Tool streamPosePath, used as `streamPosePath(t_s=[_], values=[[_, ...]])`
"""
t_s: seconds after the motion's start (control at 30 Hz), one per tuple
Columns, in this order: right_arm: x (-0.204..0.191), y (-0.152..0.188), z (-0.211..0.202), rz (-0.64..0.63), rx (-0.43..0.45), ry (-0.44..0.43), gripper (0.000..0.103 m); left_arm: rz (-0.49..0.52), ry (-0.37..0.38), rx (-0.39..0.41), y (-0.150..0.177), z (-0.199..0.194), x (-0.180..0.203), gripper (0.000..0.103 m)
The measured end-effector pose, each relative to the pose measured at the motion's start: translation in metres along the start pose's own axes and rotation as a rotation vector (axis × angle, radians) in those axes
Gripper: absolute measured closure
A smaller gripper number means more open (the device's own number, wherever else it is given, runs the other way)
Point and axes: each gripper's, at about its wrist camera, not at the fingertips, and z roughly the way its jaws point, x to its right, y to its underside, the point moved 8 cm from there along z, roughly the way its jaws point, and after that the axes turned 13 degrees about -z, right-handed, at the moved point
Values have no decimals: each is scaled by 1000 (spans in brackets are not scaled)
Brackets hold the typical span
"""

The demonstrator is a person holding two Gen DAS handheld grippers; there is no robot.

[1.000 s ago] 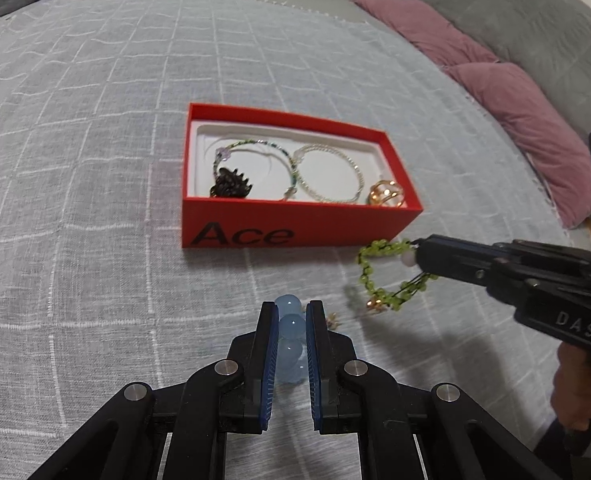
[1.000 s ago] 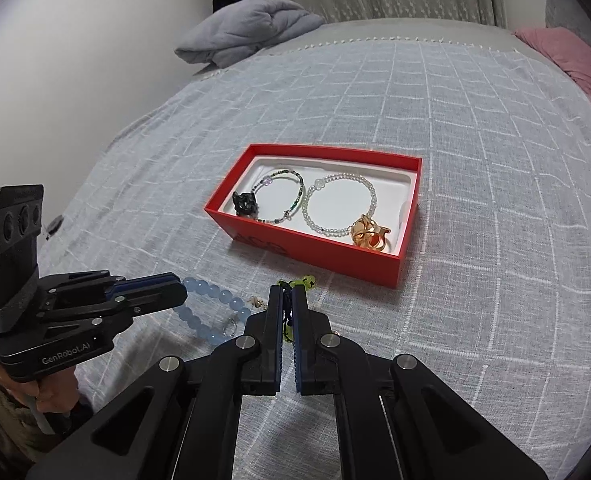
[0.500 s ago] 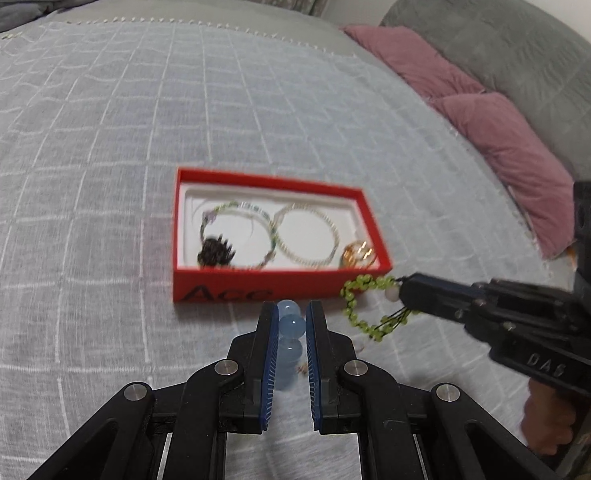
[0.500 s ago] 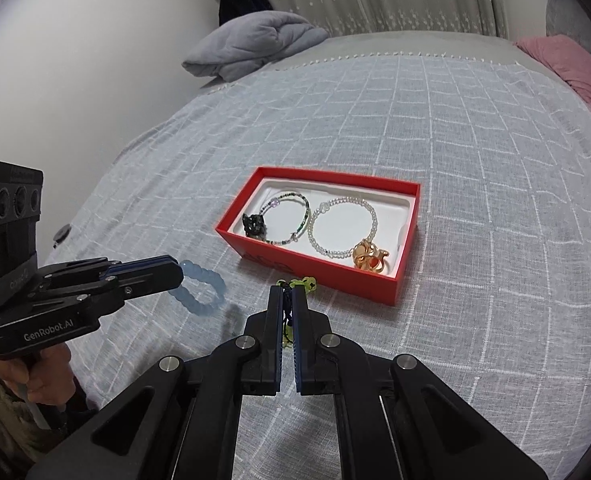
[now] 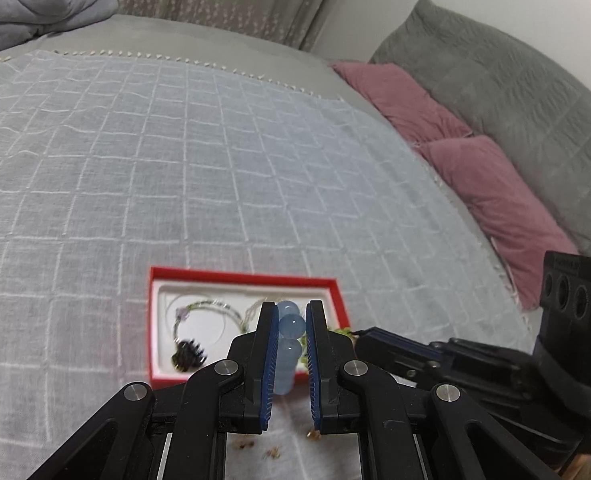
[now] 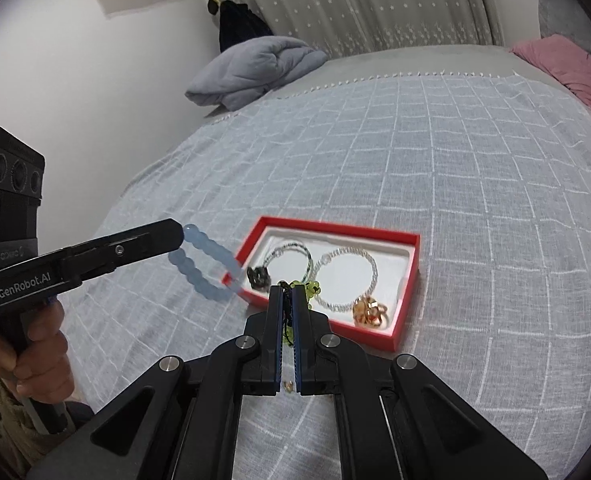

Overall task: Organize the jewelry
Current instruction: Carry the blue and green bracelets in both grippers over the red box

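A red box with a white lining lies on the checked grey bedspread. It holds a clear bead bracelet, a thin green-toned bracelet, a black charm and a gold piece. My left gripper is shut on a pale blue bead bracelet, whose loop hangs in the air near the box's left corner. My right gripper is shut on a green bead bracelet in front of the box's near wall. The tip of the right gripper sits just right of the left fingers.
A folded grey blanket lies at the far side of the bed. Pink pillows and a grey cushion line the right side. Small gold crumbs lie on the cloth under the left gripper. A person's hand holds the left gripper's handle.
Both grippers have risen with their bracelets, which now hang clear of the cloth. The box has slid lower in both views, and the grippers have drawn closer together near its front.
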Motion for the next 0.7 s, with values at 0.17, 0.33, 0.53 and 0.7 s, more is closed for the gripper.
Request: streamPosePath(t_s=[0.17, 0.33, 0.53, 0.7], values=[[12, -4, 16, 12, -6, 19, 99, 5, 7, -23, -2, 21, 1, 95], [17, -7, 30, 24, -23, 14, 99, -17, -4, -47, -2, 37, -9, 95], [16, -13, 40, 45, -1, -49, 99, -50, -17, -57, -3, 54, -28, 95], [31, -5, 56, 59, -37, -2, 97, -47, -106, -62, 0, 68, -53, 95]])
